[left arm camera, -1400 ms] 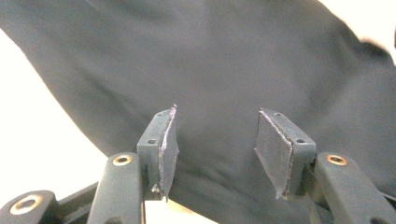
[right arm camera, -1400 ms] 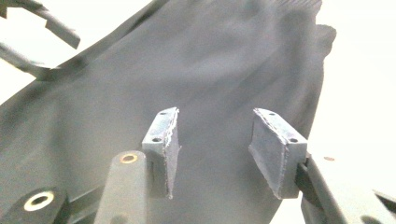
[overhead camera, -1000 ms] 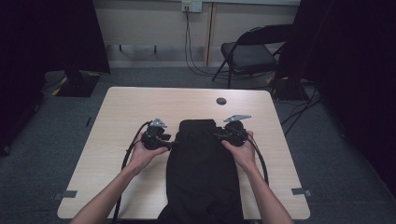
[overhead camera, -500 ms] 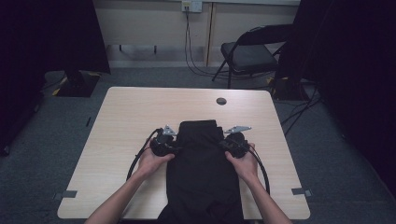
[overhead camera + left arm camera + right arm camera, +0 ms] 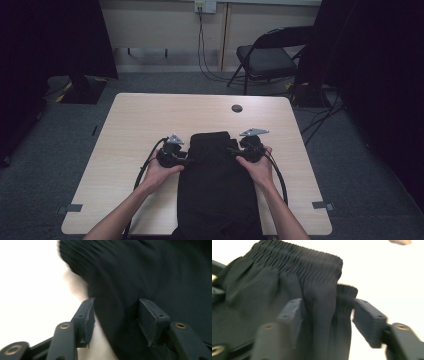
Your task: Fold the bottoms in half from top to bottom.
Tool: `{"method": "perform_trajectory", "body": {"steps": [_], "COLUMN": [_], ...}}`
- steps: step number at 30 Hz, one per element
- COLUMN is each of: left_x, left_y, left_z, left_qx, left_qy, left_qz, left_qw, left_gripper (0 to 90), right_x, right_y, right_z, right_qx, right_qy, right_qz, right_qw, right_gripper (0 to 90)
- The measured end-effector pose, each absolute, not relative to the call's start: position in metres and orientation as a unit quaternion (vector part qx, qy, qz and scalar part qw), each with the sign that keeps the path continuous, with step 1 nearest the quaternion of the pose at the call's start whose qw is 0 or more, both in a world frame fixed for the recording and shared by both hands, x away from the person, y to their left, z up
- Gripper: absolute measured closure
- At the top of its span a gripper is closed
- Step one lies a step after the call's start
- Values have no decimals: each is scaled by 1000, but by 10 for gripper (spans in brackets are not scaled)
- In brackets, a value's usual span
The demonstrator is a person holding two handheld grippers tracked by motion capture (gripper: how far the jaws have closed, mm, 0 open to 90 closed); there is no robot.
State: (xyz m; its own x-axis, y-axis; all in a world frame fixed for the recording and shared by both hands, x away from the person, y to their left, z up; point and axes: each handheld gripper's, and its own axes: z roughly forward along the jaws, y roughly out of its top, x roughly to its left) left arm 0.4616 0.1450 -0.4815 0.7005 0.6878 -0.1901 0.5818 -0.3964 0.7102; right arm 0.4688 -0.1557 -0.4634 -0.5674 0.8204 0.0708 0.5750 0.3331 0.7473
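A black garment (image 5: pixel 217 185) with a gathered elastic waistband (image 5: pixel 294 270) lies down the middle of the light wooden table (image 5: pixel 150 120) and hangs over its near edge. My left gripper (image 5: pixel 184 158) is at the garment's left side. Its jaws have just been opening, and in the left gripper view (image 5: pixel 115 315) they stand apart with the cloth's edge (image 5: pixel 155 270) between them, unpressed. My right gripper (image 5: pixel 236 150) is at the garment's right side near the waistband. Its jaws (image 5: pixel 327 315) have also just been opening, and a loose fold of cloth stands between them.
A small dark round disc (image 5: pixel 236 108) lies on the table's far side. Behind the table stand a black folding chair (image 5: pixel 265 57) and wall cables (image 5: pixel 202 45). Dark curtains hang at both sides. Bare tabletop lies to the left and right of the garment.
Both hands have slid a little toward the near edge along the garment's sides. The garment itself lies much as before.
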Motion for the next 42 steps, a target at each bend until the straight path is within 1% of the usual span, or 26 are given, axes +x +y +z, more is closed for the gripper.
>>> {"method": "perform_trajectory", "body": {"steps": [1,2,3,5,7,10,12,13,14,15,16,17,18,19,20,21,23,24,26,28,30,32,34,42], "left_x": [464,466,469,472,474,475,477,477,477,476,475,474,474,473,472,471,469,468,468,469,472,475,479,492], "left_y": [145,145,142,139,134,127,125,123,121,120,118,117,116,117,118,118,120,121,125,128,130,133,139,163], "left_z": [-481,-481,-482,-482,-482,-487,-489,-490,-490,-490,-491,-491,-491,-492,-492,-493,-493,-492,-492,-492,-493,-492,-487,-431], "left_qx": [829,828,828,833,835,849,844,843,844,848,850,852,852,850,850,848,845,846,844,845,833,821,809,783], "left_qy": [383,384,389,384,382,372,378,379,376,370,367,364,364,365,364,365,367,364,365,359,372,382,391,388], "left_qz": [76,78,70,78,86,87,90,95,100,105,112,113,116,119,120,126,133,137,136,130,123,111,105,138], "left_qw": [400,401,398,391,386,365,370,371,369,365,360,358,358,360,361,364,365,364,368,375,392,410,426,466], "left_gripper": [431,418,410,401,395,380,358,356,347,337,329,316,296,294,293,295,329,381,547,685,751,785,794,798], "right_x": [476,480,483,488,491,490,490,490,489,489,489,488,487,487,486,485,485,484,483,482,482,482,484,496], "right_y": [-154,-154,-154,-157,-160,-158,-154,-152,-150,-148,-147,-146,-144,-143,-143,-142,-143,-144,-145,-146,-147,-147,-146,-133], "right_z": [-467,-471,-474,-481,-490,-492,-492,-492,-493,-493,-493,-492,-492,-491,-491,-491,-491,-490,-489,-485,-478,-468,-456,-402], "right_qx": [444,444,447,460,467,465,453,450,447,445,444,444,443,443,444,444,452,455,460,459,457,451,447,424], "right_qy": [800,804,804,800,800,798,806,807,808,807,807,806,807,807,807,807,803,801,797,794,789,786,784,766], "right_qz": [371,361,355,351,346,351,346,348,349,350,354,361,358,363,365,366,370,373,378,383,396,407,415,465], "right_qw": [156,164,164,157,150,152,159,160,162,166,165,155,155,142,134,131,118,113,107,109,106,113,115,133], "right_gripper": [336,324,322,284,273,287,315,377,386,426,513,571,659,729,758,765,780,785,791,793,793,793,793,791]}}
